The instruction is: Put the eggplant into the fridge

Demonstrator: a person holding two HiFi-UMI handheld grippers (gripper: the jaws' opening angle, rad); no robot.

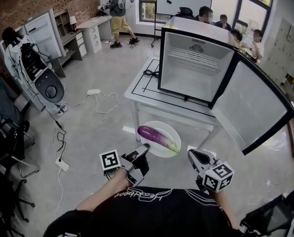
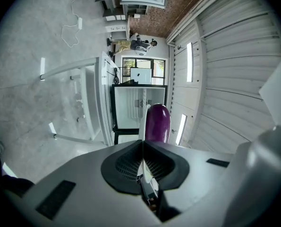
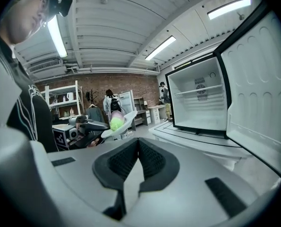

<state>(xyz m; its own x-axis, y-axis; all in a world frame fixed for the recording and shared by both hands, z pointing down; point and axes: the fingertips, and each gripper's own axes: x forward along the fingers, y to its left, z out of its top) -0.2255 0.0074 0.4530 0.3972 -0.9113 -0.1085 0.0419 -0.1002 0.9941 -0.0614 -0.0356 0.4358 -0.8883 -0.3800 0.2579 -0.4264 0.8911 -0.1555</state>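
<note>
Head view shows the left gripper (image 1: 145,148) clamped on the rim of the white plate (image 1: 164,126) carrying the eggplant (image 1: 154,135), just short of the low table (image 1: 146,89), while the right gripper (image 1: 192,155) is closed on nothing. Keeping the plate level should stop the eggplant rolling; the open fridge (image 1: 196,65) has wide room under its wire shelf (image 1: 198,58), but the table's front edge and the door (image 1: 250,107) at right need clearing

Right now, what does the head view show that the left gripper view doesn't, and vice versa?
Head view only: the right gripper, beside the plate and not holding it. Left gripper view only: the left gripper, jaws pinched on the plate's rim. Both: the eggplant lying on the plate, and the open fridge ahead.
</note>
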